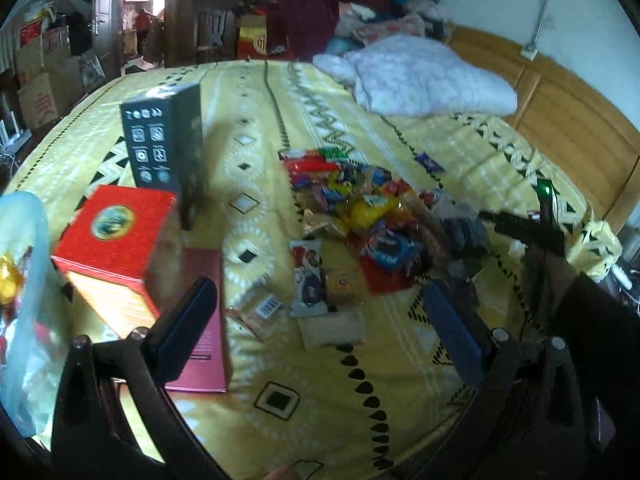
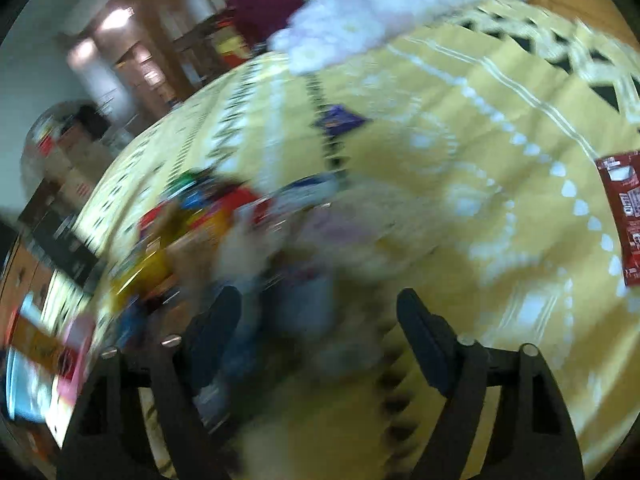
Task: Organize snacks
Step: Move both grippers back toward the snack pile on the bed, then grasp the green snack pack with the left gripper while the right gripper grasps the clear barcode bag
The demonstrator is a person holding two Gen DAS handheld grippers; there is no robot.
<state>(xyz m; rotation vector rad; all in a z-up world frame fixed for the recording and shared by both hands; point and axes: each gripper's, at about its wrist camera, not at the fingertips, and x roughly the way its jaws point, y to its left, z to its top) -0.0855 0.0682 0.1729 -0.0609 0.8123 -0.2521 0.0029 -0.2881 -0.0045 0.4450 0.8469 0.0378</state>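
A heap of bright snack packets (image 1: 360,208) lies in the middle of a bed with a yellow patterned cover (image 1: 320,400). My left gripper (image 1: 320,320) hovers open above the heap's near edge, where a white packet (image 1: 307,280) and a barcoded wrapper (image 1: 264,308) lie loose below the jaws. The right wrist view is badly blurred. There my right gripper (image 2: 320,320) stands open over the cover, with the snack heap (image 2: 192,216) to its left and smeared packets under the jaws. A purple packet (image 2: 340,120) lies apart, farther off. A dark red packet (image 2: 620,216) sits at the right edge.
A red box (image 1: 116,236), a tall dark box (image 1: 160,140) and a flat maroon box (image 1: 204,320) stand left of the heap. A pale plastic bag (image 1: 20,280) is at the far left. A white blanket (image 1: 420,76), wooden headboard (image 1: 560,120) and a person in dark red (image 1: 312,12) are behind.
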